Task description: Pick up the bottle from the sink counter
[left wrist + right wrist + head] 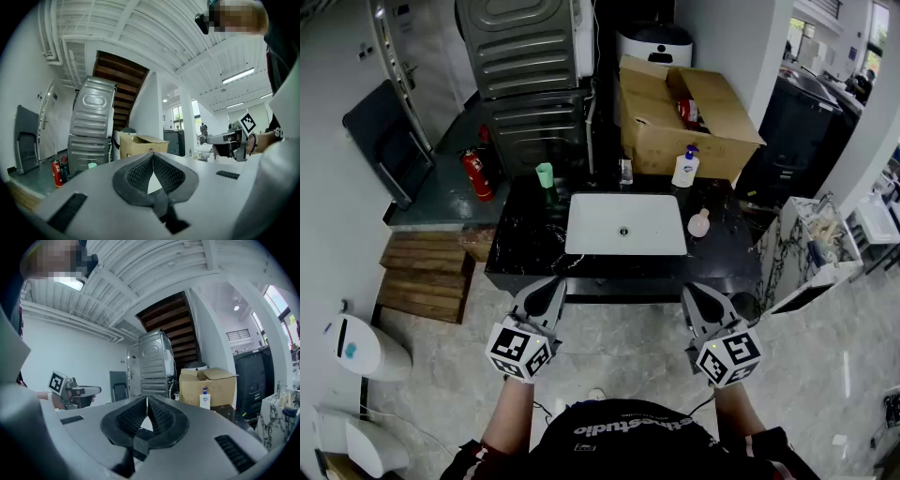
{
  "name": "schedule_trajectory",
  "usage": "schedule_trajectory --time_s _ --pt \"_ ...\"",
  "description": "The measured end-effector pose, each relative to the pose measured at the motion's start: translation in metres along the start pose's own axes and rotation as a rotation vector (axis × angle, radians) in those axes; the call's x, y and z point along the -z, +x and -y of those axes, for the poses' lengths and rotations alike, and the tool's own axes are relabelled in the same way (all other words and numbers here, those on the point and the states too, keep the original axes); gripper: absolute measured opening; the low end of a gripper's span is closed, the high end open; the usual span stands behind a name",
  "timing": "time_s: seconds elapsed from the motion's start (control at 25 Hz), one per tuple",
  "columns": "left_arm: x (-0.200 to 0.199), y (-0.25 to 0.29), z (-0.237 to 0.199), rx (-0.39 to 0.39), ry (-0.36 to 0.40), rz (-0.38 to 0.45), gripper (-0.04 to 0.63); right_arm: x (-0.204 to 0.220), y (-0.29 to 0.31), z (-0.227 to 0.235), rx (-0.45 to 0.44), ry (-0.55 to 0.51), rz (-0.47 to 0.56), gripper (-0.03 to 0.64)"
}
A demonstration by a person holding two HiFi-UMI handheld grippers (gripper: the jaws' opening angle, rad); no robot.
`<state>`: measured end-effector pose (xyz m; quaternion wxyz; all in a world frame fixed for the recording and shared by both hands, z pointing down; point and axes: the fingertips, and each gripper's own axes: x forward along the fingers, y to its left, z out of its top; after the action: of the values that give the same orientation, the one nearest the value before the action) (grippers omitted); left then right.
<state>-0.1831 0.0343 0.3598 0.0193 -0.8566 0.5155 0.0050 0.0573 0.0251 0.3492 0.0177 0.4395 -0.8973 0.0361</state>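
A white pump bottle (685, 169) with a blue top stands at the back right of the black sink counter (525, 246), in front of a cardboard box; the right gripper view shows this pump bottle (205, 399) too. A small pink bottle (698, 223) stands just right of the white basin (625, 225). Both grippers hover in front of the counter's near edge, well short of either bottle. My left gripper (546, 286) (152, 153) is shut with nothing in it. My right gripper (698, 291) (146, 398) is shut and empty as well.
A green cup (544, 175) stands at the counter's back left. An open cardboard box (680, 112) and stacked grey machines (525, 84) stand behind the counter. A red fire extinguisher (475, 175) and wooden pallets (427, 272) are to the left, and a marble-patterned stand (806, 253) to the right.
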Motion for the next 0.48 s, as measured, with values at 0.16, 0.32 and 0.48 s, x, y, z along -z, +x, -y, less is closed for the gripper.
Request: schedule_trajectory --time_s 0.16,0.32,0.48 --pt "-0.0036 0.0007 0.0002 0.002 0.005 0.001 0.015 -0.0046 0.0010 -0.0001 0.014 0.003 0.009 0.041" --pt "-0.0047 0.0037 0.0017 0.004 0.007 0.003 0.015 -0.0031 0.0017 -0.0015 0.018 0.002 0.010 0.041" --pt "-0.0020 0.0039 0.0014 0.008 0.003 -0.001 0.015 0.0005 0.0014 -0.0029 0.021 0.005 0.003 0.040"
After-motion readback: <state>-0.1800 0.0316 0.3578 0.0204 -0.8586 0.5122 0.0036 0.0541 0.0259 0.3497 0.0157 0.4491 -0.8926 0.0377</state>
